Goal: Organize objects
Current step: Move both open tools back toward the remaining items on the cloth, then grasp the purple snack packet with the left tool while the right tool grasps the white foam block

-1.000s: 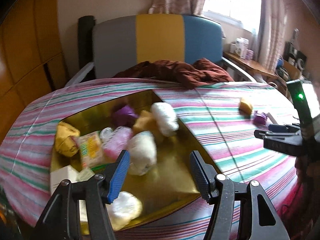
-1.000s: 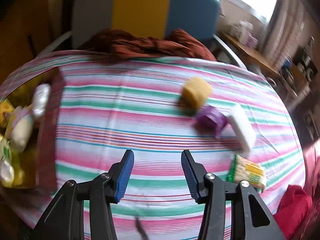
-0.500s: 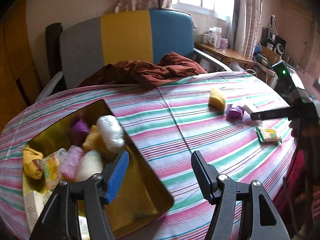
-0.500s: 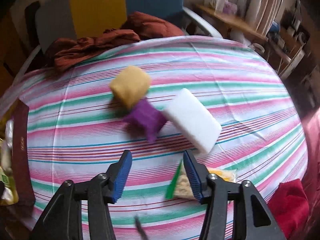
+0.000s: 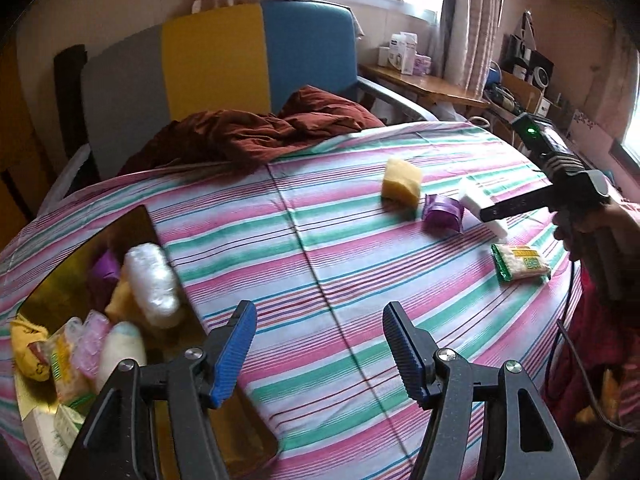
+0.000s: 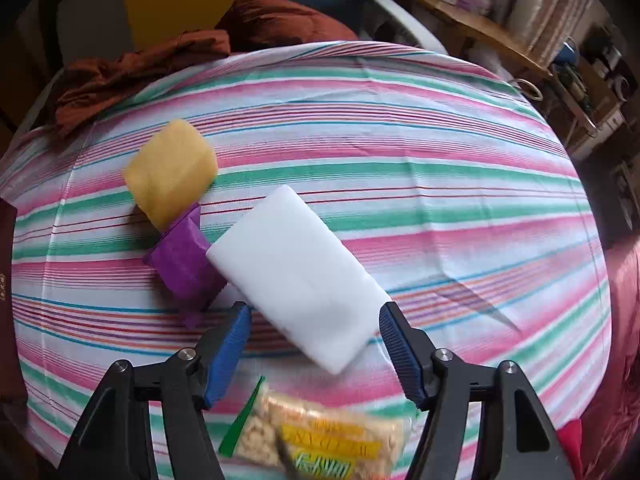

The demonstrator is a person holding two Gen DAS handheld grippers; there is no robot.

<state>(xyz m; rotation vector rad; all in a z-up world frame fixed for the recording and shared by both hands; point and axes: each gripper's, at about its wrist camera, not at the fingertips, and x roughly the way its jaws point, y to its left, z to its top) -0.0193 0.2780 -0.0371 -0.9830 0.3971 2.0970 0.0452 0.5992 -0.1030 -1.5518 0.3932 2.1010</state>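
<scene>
On the striped tablecloth [image 6: 440, 184] lie a white block [image 6: 296, 272], a purple packet [image 6: 182, 260], a yellow sponge [image 6: 170, 172] and a snack packet [image 6: 324, 436]. My right gripper [image 6: 314, 344] is open, its fingers on either side of the white block's near end, not touching it. My left gripper [image 5: 320, 348] is open and empty over the cloth, right of a gold box [image 5: 48, 292] that holds several wrapped items. The left wrist view shows the same sponge [image 5: 401, 182], purple packet [image 5: 442, 213], snack packet [image 5: 520, 266] and the right gripper's body [image 5: 560, 176].
A crumpled brown cloth [image 5: 256, 132] lies at the table's far edge before a grey, yellow and blue chair [image 5: 216, 52]. A cluttered wooden desk [image 5: 424, 84] stands at the back right. Red fabric [image 6: 624, 320] hangs off the right edge.
My right gripper has moved forward over the snack packet until its fingers flank the white block. My left gripper has swung right, away from the gold box. Both stay open.
</scene>
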